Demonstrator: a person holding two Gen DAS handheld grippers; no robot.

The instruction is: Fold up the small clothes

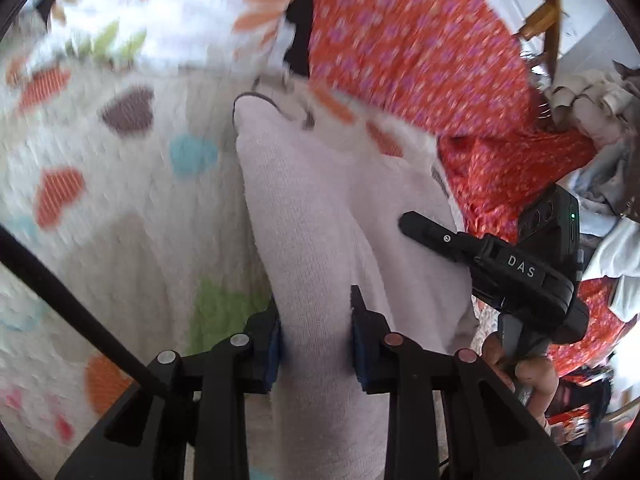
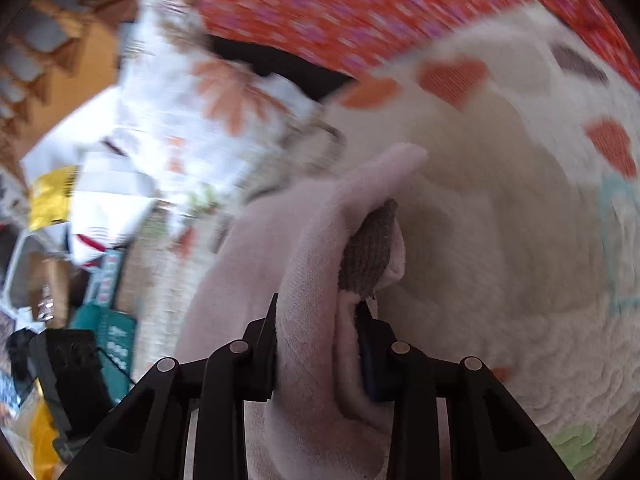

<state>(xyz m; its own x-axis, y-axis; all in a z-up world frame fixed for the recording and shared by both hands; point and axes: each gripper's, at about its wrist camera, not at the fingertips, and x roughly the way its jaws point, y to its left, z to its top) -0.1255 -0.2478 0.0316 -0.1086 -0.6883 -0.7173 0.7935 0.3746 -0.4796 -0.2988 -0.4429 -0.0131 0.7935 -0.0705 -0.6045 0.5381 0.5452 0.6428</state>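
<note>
- Your left claw [image 1: 316, 332] is squeezing one end of the pale pink sock [image 1: 320, 216], so it stays stretched out.
- Your right claw [image 2: 316, 344] pinches the other end, by the grey patch [image 2: 372, 248], probably ready to fold it over.
- Underneath lies the heart blanket [image 1: 132, 208].
- Farther back sits red flowered cloth [image 1: 400, 32].

Inventory, by count:
- Grippers: two, the left gripper [image 1: 316, 332] and right gripper [image 2: 320, 344], each with two fingers.
- Pink sock [image 1: 320, 208]: one, with one grey patch [image 2: 372, 248] showing in the right wrist view.
- Heart-print blanket [image 1: 120, 200]: one.
- Red floral cloth [image 1: 400, 40]: one.
- White flowered cloth [image 1: 180, 12]: one.
- Wooden chair [image 1: 544, 8]: one.
- Clothes in the heap [image 1: 592, 108] at far right: too blurred to count.
</note>
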